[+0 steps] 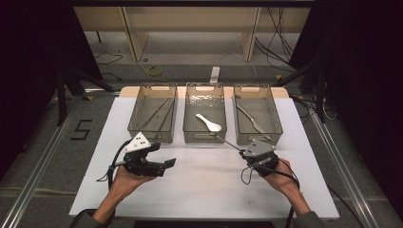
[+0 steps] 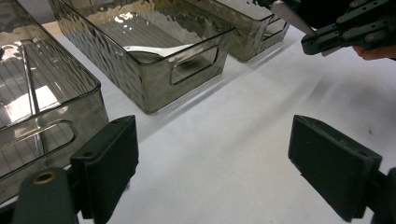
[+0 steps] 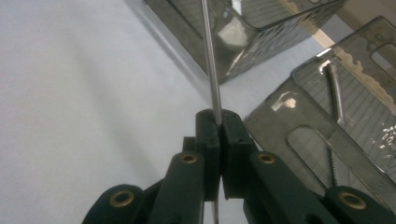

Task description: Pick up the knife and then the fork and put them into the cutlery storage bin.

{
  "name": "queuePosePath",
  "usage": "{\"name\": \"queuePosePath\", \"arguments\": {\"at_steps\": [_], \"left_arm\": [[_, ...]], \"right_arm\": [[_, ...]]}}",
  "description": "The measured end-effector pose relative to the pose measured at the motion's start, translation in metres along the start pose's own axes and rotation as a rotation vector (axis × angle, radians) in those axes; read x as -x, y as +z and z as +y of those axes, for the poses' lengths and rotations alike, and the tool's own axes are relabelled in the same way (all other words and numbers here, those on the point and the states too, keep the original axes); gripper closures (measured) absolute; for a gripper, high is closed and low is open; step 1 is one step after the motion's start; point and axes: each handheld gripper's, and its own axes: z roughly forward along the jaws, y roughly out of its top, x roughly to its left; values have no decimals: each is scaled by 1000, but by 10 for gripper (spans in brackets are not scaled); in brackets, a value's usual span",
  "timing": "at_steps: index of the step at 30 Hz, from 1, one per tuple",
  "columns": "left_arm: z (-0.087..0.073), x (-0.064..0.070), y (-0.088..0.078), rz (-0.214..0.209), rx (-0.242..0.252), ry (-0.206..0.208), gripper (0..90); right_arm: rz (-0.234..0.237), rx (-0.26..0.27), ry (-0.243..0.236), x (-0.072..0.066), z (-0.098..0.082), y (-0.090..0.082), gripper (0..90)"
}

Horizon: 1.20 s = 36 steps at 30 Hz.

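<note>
Three bins (image 1: 205, 118) wait ahead—with your right gripper (image 3: 218, 122) pinched fully shut on the thin metal rod (image 3: 209, 60), tip near the middle bin's front corner, carry it level, while your left gripper (image 2: 212, 163) hangs wide open, empty, above the worktop (image 1: 204, 185).

Thin metal rod (image 3: 211, 60), straight, shiny, pinched at one end w/ right gripper (image 3: 218, 122); lifted, tip angled toward middle bin's (image 1: 204, 137) near wall.
</note>
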Motion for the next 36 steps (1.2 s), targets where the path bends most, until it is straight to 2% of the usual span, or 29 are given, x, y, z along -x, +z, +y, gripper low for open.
{"name": "queuePosePath", "arguments": {"at_steps": [10,21,28,36], "left_arm": [[-1,-2,-1,17,13,-3,152],[-1,-3,-4,33,41,-1,152],[-1,-5,-6,36,52,-9,152],[0,-6,-7,35,73,-24,152]], "right_arm": [[-35,17,144,39,9,-6,880],[-52,37,259,84,39,0,879],[-67,15,331,112,50,14,879],[-70,-45,411,133,51,41,879]]}}
